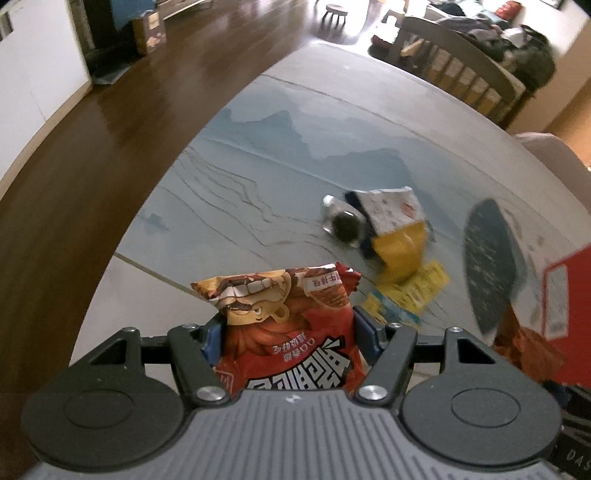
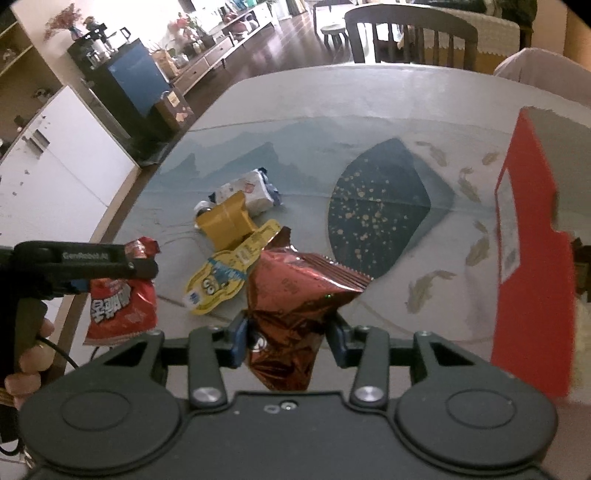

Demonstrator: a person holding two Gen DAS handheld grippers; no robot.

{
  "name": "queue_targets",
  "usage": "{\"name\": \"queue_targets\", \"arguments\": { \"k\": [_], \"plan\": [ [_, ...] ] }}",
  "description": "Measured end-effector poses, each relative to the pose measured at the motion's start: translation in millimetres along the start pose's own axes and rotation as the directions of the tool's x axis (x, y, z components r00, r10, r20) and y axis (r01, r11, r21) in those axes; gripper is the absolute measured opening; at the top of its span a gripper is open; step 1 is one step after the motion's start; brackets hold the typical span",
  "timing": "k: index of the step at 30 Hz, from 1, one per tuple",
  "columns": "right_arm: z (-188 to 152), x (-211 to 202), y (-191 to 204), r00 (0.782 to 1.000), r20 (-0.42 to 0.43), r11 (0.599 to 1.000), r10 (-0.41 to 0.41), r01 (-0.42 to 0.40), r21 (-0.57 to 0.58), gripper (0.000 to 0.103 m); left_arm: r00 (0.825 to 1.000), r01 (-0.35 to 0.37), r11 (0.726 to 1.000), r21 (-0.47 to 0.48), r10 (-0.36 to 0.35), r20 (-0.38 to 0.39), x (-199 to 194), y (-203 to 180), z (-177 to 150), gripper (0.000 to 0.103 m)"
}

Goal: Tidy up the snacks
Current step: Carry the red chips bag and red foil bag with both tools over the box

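My left gripper [image 1: 286, 332] is shut on a red chip bag [image 1: 291, 325] printed with a cartoon face, lifted above the table's near edge. The same bag [image 2: 122, 302] hangs at the left of the right wrist view, under the left gripper [image 2: 110, 275] and a person's hand. My right gripper [image 2: 288, 334] is shut on a dark red foil snack bag [image 2: 295, 295], crumpled between the blue pads. A yellow cartoon packet [image 2: 229, 273], a yellow box [image 2: 229, 219] and a white wrapped pack [image 2: 251, 190] lie together mid-table.
A red cardboard box [image 2: 528, 236] stands open at the right. The table [image 2: 332, 96] wears a blue-grey landscape cloth with a dark speckled patch [image 2: 376, 210]. A wooden chair [image 2: 410, 33] stands at the far side. Wooden floor [image 1: 92, 155] lies beyond the left edge.
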State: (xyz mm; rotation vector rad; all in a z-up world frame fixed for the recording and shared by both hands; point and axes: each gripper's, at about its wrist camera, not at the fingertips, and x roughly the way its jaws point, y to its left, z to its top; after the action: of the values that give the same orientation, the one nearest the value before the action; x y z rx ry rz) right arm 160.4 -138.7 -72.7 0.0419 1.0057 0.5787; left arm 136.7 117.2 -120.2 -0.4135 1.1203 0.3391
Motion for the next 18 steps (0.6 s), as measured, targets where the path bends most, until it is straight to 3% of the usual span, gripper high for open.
{"name": "queue_targets", "arguments": {
  "k": [9,18],
  "plan": [
    [-13.1,-52.0,-11.0,0.998,0.054,0.999,0.031,-0.031,0.010,0.042,0.993,0.110,0.988,0.105,-0.114,0.030,-50.4,-42.4,-19.3,0.068],
    [-17.7,-104.4,-51.8,0.991,0.135,0.998,-0.007,-0.001,0.059,0.042,0.974,0.193,0.943,0.270,-0.218,0.067,-86.8,-113.5,-29.3,0.068]
  ]
}}
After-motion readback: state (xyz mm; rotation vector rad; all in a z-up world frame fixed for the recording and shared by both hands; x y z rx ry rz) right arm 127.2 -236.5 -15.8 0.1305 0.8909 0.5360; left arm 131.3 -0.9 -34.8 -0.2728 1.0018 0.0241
